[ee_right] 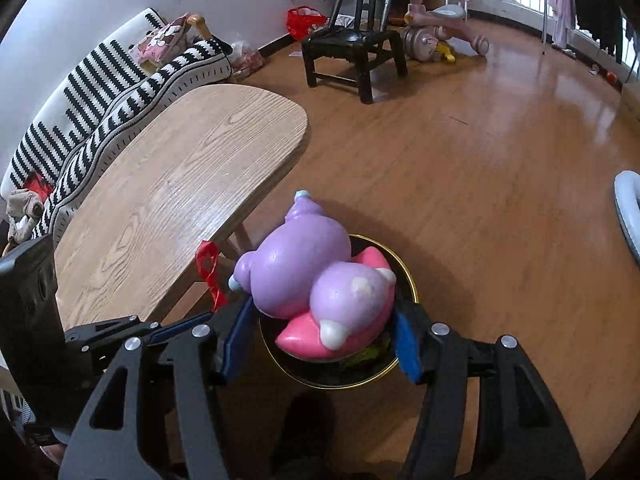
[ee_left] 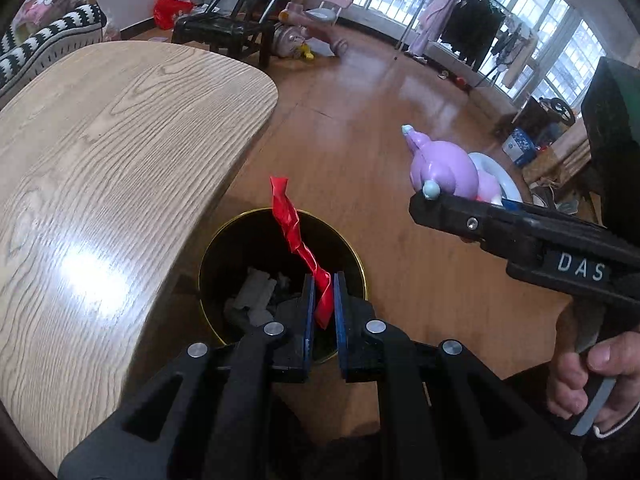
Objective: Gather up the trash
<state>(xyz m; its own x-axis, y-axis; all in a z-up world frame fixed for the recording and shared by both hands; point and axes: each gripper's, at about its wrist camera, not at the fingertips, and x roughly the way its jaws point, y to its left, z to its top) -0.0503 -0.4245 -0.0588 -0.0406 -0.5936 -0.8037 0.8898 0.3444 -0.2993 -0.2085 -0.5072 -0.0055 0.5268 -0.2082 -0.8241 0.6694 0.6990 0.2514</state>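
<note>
My left gripper is shut on a twisted red strip, which sticks up over a black bin with a gold rim. Crumpled white trash lies inside the bin. In the right wrist view, my right gripper is shut on a purple and pink squishy toy, with a blue pad against each side of it. The toy hangs over the bin. The red strip and the left gripper show just to its left. In the left wrist view the toy sits at the tip of the right gripper's finger.
A light wooden table stands right beside the bin, with a striped sofa behind it. A black chair and a pink ride-on toy stand farther off on the wooden floor. A person's hand grips the right handle.
</note>
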